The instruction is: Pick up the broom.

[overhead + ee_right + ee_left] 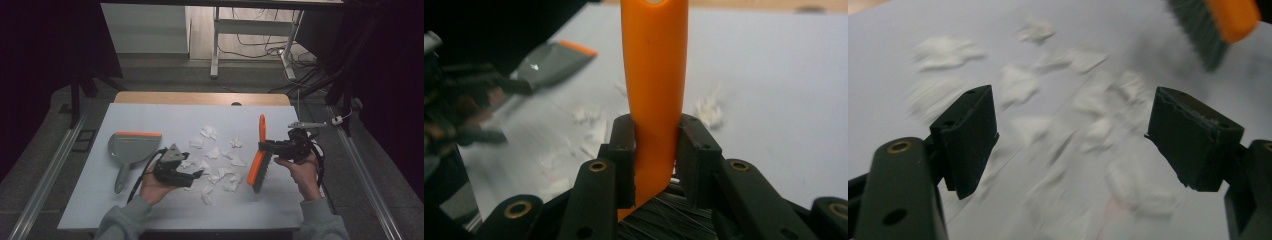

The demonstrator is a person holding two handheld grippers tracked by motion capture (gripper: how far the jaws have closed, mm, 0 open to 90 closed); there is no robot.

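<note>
From the high view, the right hand-held gripper (280, 147) pinches the orange plastic hand brush with dark bristles (260, 161) by its handle, bristles just above the white counter (150, 210) at the right edge of the scattered white paper scraps (216, 160). The left hand-held gripper (192, 175) hovers spread at the near-left side of the scraps, holding nothing. The grey plastic dustpan with an orange lip (129, 147) lies flat farther left, well apart from the brush, and appears empty. To sweep well, the dustpan should be taken by its handle and set lip-down beside the scraps, and the brush drawn leftward in low, short strokes so that light pieces do not scatter.

In the left gripper view, the jaws stand wide apart over the blurred scraps (1098, 135), with the brush bristles (1198, 30) at upper right.

In the right gripper view, the jaws are clamped on the orange handle (654, 90); the dustpan (551, 62) lies beyond, nothing visibly in it.
</note>
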